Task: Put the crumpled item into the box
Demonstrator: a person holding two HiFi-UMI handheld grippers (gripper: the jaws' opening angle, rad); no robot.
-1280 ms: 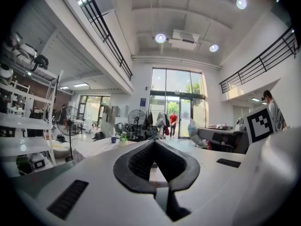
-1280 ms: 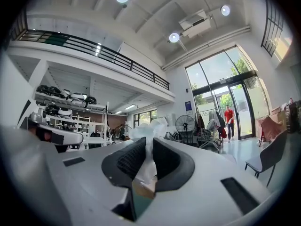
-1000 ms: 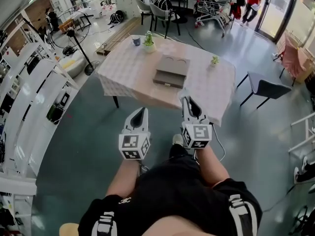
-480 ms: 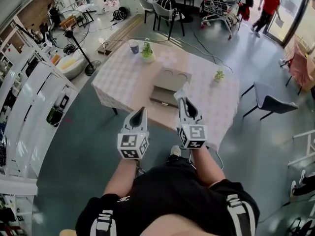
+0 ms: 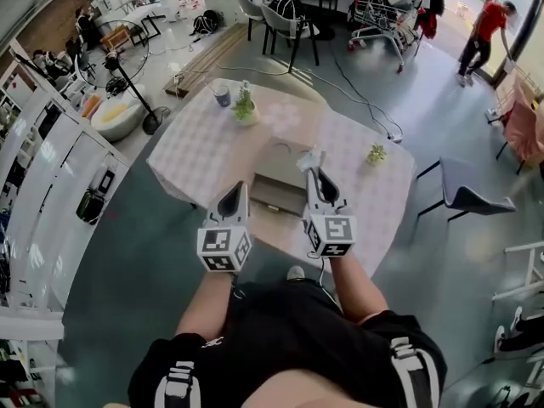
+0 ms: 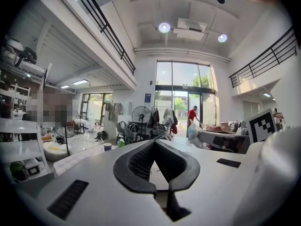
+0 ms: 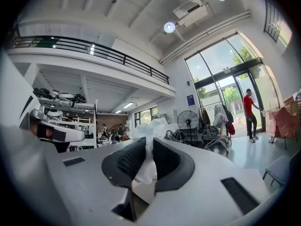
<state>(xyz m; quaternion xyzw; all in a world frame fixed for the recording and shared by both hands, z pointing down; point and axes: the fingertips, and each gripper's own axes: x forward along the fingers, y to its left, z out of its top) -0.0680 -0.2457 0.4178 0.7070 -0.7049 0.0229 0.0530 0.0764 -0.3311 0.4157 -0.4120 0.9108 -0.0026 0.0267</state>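
In the head view a flat grey-brown box (image 5: 274,178) lies on the table with the pale checked cloth (image 5: 191,155). My right gripper (image 5: 315,173) hangs over the box's right side, shut on the crumpled white item (image 5: 311,157), which sticks out past the tips. The right gripper view shows that white crumpled item (image 7: 148,128) pinched between the dark pads. Over the table's near edge, left of the box, is my left gripper (image 5: 235,195). Its tips meet in the left gripper view (image 6: 154,141), with nothing between them.
At the table's far end stand a potted plant (image 5: 245,109) and a cup (image 5: 222,97). A small plant (image 5: 376,153) sits at the right edge, and a dark chair (image 5: 466,196) stands to the table's right. White shelves (image 5: 51,185) line the left. A person in red (image 5: 487,31) is far back.
The table and box have come closer. Both grippers now reach over the table's near edge, the right one over the box with the crumpled item still in it.
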